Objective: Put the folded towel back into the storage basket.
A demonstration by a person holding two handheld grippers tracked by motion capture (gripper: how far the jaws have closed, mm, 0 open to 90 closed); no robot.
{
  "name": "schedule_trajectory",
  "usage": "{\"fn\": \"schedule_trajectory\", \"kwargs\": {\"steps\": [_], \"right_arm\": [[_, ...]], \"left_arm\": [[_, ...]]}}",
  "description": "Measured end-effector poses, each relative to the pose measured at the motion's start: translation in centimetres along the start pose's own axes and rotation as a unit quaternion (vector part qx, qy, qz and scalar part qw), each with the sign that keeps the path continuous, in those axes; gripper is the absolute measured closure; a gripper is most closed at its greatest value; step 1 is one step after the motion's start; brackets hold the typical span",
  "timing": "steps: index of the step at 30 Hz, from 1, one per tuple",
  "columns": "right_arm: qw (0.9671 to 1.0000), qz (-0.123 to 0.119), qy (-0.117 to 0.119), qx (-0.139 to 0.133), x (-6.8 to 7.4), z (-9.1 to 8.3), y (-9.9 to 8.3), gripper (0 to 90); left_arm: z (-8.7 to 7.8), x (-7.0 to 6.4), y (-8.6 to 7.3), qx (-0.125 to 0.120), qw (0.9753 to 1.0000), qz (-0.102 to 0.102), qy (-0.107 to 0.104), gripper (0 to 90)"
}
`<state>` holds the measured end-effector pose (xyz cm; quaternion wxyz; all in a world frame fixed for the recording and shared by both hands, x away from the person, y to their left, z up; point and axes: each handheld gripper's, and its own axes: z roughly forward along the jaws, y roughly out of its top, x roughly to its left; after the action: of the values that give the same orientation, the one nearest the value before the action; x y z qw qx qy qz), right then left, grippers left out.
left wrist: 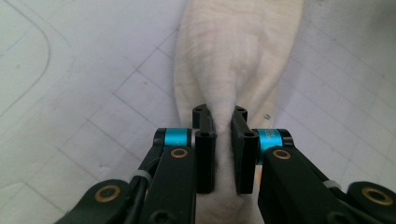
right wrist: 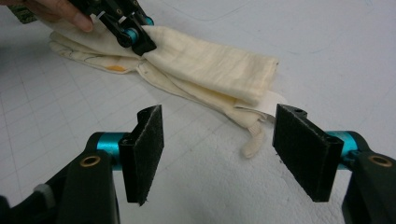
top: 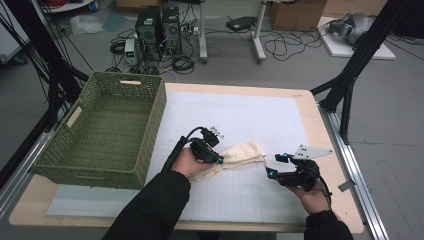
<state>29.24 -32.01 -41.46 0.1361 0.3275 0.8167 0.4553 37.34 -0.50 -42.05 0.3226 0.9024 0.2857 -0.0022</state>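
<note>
Cloth (top: 239,154), cream and folded into a long band, lies on the white gridded mat (top: 250,115) near the middle of the table (top: 306,100), running from about eight o'clock up toward two o'clock in the high view. The left gripper (top: 218,159) has pinched a ridge of it near the eight-o'clock end, jaws almost closed with fabric bunched between them. At four o'clock from the cloth's free end, the right gripper (right wrist: 217,154) hovers with its jaws spread wide and nothing between them, aimed at that end, where a tag and a loose corner poke out.

To do this well, I judge the right gripper should close on all the layers at the free end together, not just the top fold, and both ends should lift evenly. A green woven basket (top: 105,130) sits at nine o'clock, apparently empty.

The person's left hand (top: 187,162) covers part of the near end. How many layers are pinched cannot be told.
</note>
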Motion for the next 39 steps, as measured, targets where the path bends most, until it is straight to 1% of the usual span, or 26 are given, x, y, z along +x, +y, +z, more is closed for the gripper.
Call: {"fn": "schedule_trajectory", "kwargs": {"steps": [1, 2, 4, 6, 7, 8, 9, 10, 12, 13, 16, 17, 18, 19, 21, 22, 23, 24, 26, 29, 30, 31, 34, 36, 37, 39], "right_arm": [[1.0000, 0.002, 0.002, 0.002, 0.1, 0.0, 0.0, 33.1], [1.0000, 0.000, 0.003, 0.003, 0.1, 0.1, 0.0, 33.1], [0.9999, -0.006, 0.004, 0.008, 0.2, 0.4, 0.0, 33.1], [0.9999, -0.005, 0.006, 0.015, 0.2, 0.5, 0.0, 33.1], [0.9999, -0.006, 0.007, 0.014, 0.2, 0.5, 0.0, 33.0], [0.9999, -0.005, 0.007, 0.013, 0.2, 0.5, 0.0, 33.1], [0.9999, -0.007, 0.006, 0.011, 0.2, 0.5, 0.1, 33.1], [0.9999, -0.004, 0.004, 0.010, 0.2, 0.4, 0.1, 33.0], [1.0000, -0.005, 0.002, 0.006, 0.2, 0.3, 0.2, 33.1], [1.0000, -0.004, 0.002, 0.006, 0.1, 0.3, 0.2, 33.1], [1.0000, -0.004, 0.000, 0.002, 0.1, 0.2, 0.3, 32.9], [1.0000, -0.005, 0.000, 0.001, 0.1, 0.2, 0.3, 32.9], [1.0000, -0.005, -0.001, 0.000, 0.1, 0.1, 0.3, 32.8], [1.0000, -0.004, -0.001, -0.001, 0.1, 0.0, 0.3, 32.8], [1.0000, -0.004, -0.004, -0.004, 0.0, -0.1, 0.3, 32.7], [1.0000, -0.002, -0.003, -0.005, 0.0, -0.1, 0.3, 32.6], [1.0000, -0.001, -0.005, -0.006, -0.1, -0.1, 0.3, 32.6], [1.0000, 0.000, -0.004, -0.007, -0.1, -0.2, 0.3, 32.6], [1.0000, 0.001, -0.005, -0.008, -0.2, -0.3, 0.3, 32.6], [0.9999, 0.004, -0.007, -0.010, -0.3, -0.4, 0.3, 32.6], [0.9999, 0.004, -0.007, -0.012, -0.3, -0.5, 0.3, 32.7], [0.9999, 0.007, -0.006, -0.013, -0.4, -0.5, 0.3, 32.7], [0.9999, 0.008, -0.005, -0.012, -0.4, -0.5, 0.3, 32.8], [0.9999, 0.005, -0.005, -0.014, -0.4, -0.4, 0.3, 32.9], [0.9999, 0.005, -0.006, -0.013, -0.4, -0.5, 0.3, 32.9], [0.9999, 0.004, -0.006, -0.014, -0.4, -0.5, 0.3, 32.9]], "left_arm": [[0.1, 0.0, 0.0, 0.006, 0.9999, 0.001, -0.015, 77.2], [0.2, 0.0, -0.1, 0.012, 0.9996, -0.002, -0.024, 68.1], [0.3, -0.5, -0.1, 0.019, 0.9993, 0.014, -0.029, 53.7], [0.5, -1.0, -0.1, 0.021, 0.9991, 0.018, -0.031, 44.1], [0.6, -1.1, -0.1, 0.021, 0.9991, 0.024, -0.026, 41.9], [0.6, -1.2, -0.1, 0.021, 0.9992, 0.031, -0.010, 44.9], [0.6, -1.4, -0.1, 0.023, 0.9989, 0.042, -0.001, 50.9], [0.7, -1.7, -0.1, 0.024, 0.9982, 0.055, 0.010, 52.1], [0.9, -2.7, -0.2, 0.027, 0.9952, 0.084, 0.043, 53.0], [1.0, -3.1, -0.2, 0.028, 0.9939, 0.090, 0.057, 52.6], [0.9, -3.1, -0.4, 0.017, 0.9937, 0.091, 0.063, 56.7], [0.9, -3.2, -0.5, 0.012, 0.9927, 0.098, 0.069, 62.1], [0.9, -3.3, -0.6, 0.009, 0.9917, 0.106, 0.074, 72.1], [0.9, -3.3, -0.5, 0.009, 0.9926, 0.095, 0.075, 74.4], [0.9, -3.3, -0.4, 0.010, 0.9921, 0.095, 0.082, 79.0], [0.9, -3.2, -0.4, 0.011, 0.9925, 0.091, 0.081, 80.2], [0.8, -3.0, -0.2, 0.013, 0.9941, 0.073, 0.079, 80.8], [0.8, -2.8, -0.2, 0.011, 0.9945, 0.065, 0.081, 81.4], [0.6, -2.4, -0.2, 0.008, 0.9945, 0.052, 0.091, 81.8], [0.1, -1.6, -0.2, -0.010, 0.9947, 0.020, 0.100, 82.0], [-0.3, -1.3, -0.2, -0.022, 0.9938, 0.010, 0.108, 82.0], [-0.6, -1.1, -0.2, -0.028, 0.9931, 0.006, 0.114, 82.1], [-0.9, -0.7, -0.3, -0.035, 0.9925, -0.007, 0.117, 82.1], [-1.0, -0.7, -0.4, -0.037, 0.9926, -0.013, 0.115, 82.1], [-1.1, -0.6, -0.4, -0.045, 0.9924, -0.021, 0.113, 82.1], [-1.3, -0.4, -0.3, -0.054, 0.9930, -0.033, 0.100, 82.2]]}}
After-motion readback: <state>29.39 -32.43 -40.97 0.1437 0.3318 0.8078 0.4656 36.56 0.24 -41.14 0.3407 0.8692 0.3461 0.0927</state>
